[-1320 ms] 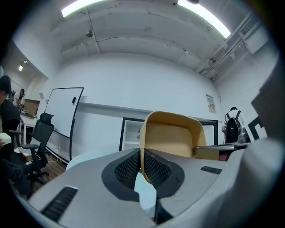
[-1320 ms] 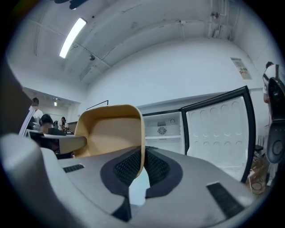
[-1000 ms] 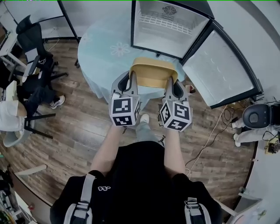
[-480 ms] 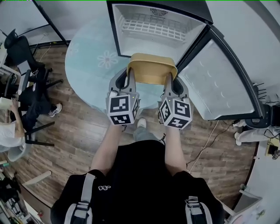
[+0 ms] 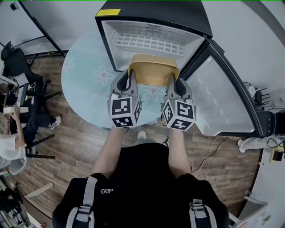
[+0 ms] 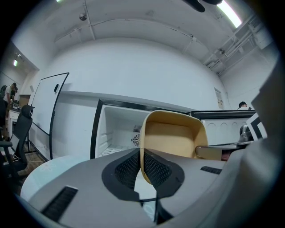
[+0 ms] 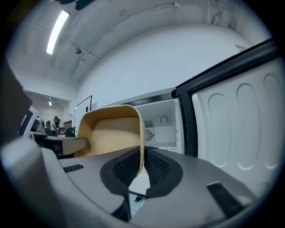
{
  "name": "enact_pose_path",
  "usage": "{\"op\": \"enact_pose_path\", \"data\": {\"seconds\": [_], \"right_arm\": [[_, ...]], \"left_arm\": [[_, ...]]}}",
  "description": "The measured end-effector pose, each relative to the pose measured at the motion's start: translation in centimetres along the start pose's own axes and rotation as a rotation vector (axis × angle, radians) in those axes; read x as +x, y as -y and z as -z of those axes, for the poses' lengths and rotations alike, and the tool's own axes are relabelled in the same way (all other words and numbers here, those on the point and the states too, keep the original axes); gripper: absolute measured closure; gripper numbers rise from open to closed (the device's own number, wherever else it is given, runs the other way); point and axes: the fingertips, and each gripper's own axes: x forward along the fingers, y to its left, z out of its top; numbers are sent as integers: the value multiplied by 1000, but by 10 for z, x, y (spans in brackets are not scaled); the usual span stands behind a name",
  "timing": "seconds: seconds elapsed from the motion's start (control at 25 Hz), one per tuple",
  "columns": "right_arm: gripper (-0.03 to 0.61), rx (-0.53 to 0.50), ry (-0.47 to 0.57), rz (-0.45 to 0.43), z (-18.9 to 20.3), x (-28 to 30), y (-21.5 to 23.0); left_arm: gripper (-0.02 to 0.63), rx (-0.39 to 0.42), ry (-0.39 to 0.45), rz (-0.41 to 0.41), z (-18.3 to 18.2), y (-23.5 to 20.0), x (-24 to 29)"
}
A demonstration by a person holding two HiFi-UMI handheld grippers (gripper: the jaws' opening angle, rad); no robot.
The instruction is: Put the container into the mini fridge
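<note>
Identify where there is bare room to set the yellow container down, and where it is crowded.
Free: the wire shelf inside the mini fridge, between its white walls, and the table left of the fridge. Crowded: before the opening, where the left gripper and right gripper pinch the container beside the open door.

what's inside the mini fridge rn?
A white wire shelf and a round fan grille at the back; nothing stored on the visible shelf. The yellow container, held in front, covers the lower interior in the head view.
</note>
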Motion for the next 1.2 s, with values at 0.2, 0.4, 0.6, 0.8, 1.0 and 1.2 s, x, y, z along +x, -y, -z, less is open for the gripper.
{"op": "enact_pose_path", "data": {"seconds": [0.2, 0.4, 0.6, 0.8, 1.0, 1.2], "right_arm": [[561, -4, 6, 7, -8, 18, 11], [561, -1, -9, -9, -4, 34, 2], [560, -1, -13, 2, -6, 48, -2], [561, -2, 4, 24, -17, 63, 1], [560, -5, -5, 26, -18, 74, 3], [558, -10, -31, 22, -14, 94, -2]], "left_arm": [[598, 1, 13, 7, -6, 2, 20], [598, -9, 0, -11, -5, -13, 28], [598, -9, -9, -1, -7, -23, 41], [598, 7, 6, 20, -17, -26, 58], [598, 15, 7, 23, -19, -29, 71], [603, 83, -6, 6, -19, -42, 87]]}}
